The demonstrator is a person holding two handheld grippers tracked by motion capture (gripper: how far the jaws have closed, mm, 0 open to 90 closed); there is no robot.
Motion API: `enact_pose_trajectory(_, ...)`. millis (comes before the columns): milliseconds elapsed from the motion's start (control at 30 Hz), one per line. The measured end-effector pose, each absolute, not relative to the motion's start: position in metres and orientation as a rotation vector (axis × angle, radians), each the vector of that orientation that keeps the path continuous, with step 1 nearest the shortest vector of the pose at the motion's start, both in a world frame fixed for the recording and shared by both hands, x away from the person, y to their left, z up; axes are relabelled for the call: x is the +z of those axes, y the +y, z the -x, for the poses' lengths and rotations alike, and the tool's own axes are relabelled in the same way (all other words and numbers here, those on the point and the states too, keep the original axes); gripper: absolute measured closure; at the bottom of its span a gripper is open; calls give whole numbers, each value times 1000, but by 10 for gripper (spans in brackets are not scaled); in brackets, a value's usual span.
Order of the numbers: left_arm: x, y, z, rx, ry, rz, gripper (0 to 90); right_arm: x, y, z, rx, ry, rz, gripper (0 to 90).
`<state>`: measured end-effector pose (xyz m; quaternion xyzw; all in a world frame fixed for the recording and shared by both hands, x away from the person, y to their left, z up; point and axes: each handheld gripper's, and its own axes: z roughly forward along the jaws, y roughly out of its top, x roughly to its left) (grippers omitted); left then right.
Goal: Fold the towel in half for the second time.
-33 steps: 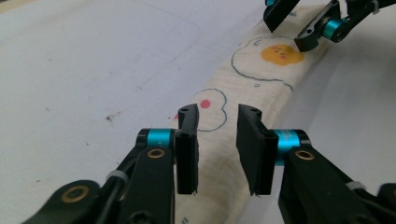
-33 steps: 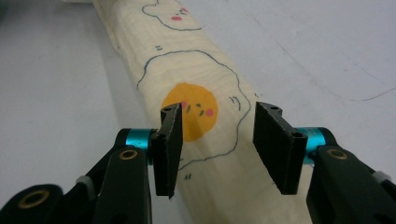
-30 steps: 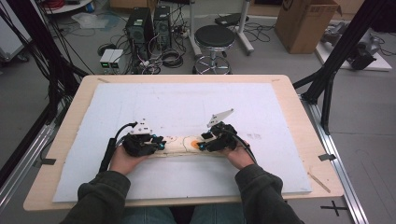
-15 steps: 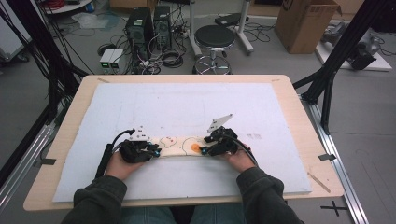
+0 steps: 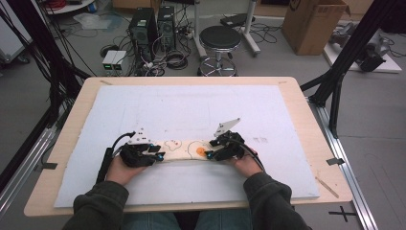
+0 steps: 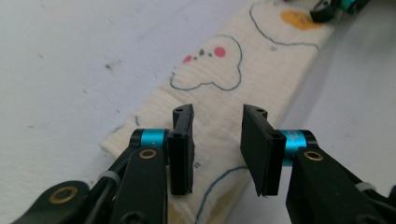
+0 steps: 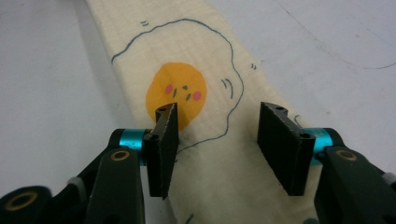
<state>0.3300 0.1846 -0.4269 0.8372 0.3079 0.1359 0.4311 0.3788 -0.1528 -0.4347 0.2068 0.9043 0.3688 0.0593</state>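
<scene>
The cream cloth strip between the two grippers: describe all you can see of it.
The cloth strip is cream, soft-looking fabric, folded long and narrow, lying flat on the white mat. It bears blue-outlined fried-egg drawings, one with an orange yolk face. The left gripper and right gripper stand open over its two ends, pads not pressing.

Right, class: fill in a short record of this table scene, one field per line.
Work surface: white sheet on a wooden table
Item: folded cream cloth with fried-egg drawings, lying flat
Left tongs: jaws just opening, over one end of the cloth, not pinching it
Right tongs: jaws just opening, over the other end
</scene>
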Motion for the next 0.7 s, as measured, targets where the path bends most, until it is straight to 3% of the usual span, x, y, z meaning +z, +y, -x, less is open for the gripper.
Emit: enact_pose_trajectory(700, -437, 200, -334, 325, 820, -2160, 605, -431, -165, -380, 1074, 2745, -628, 390)
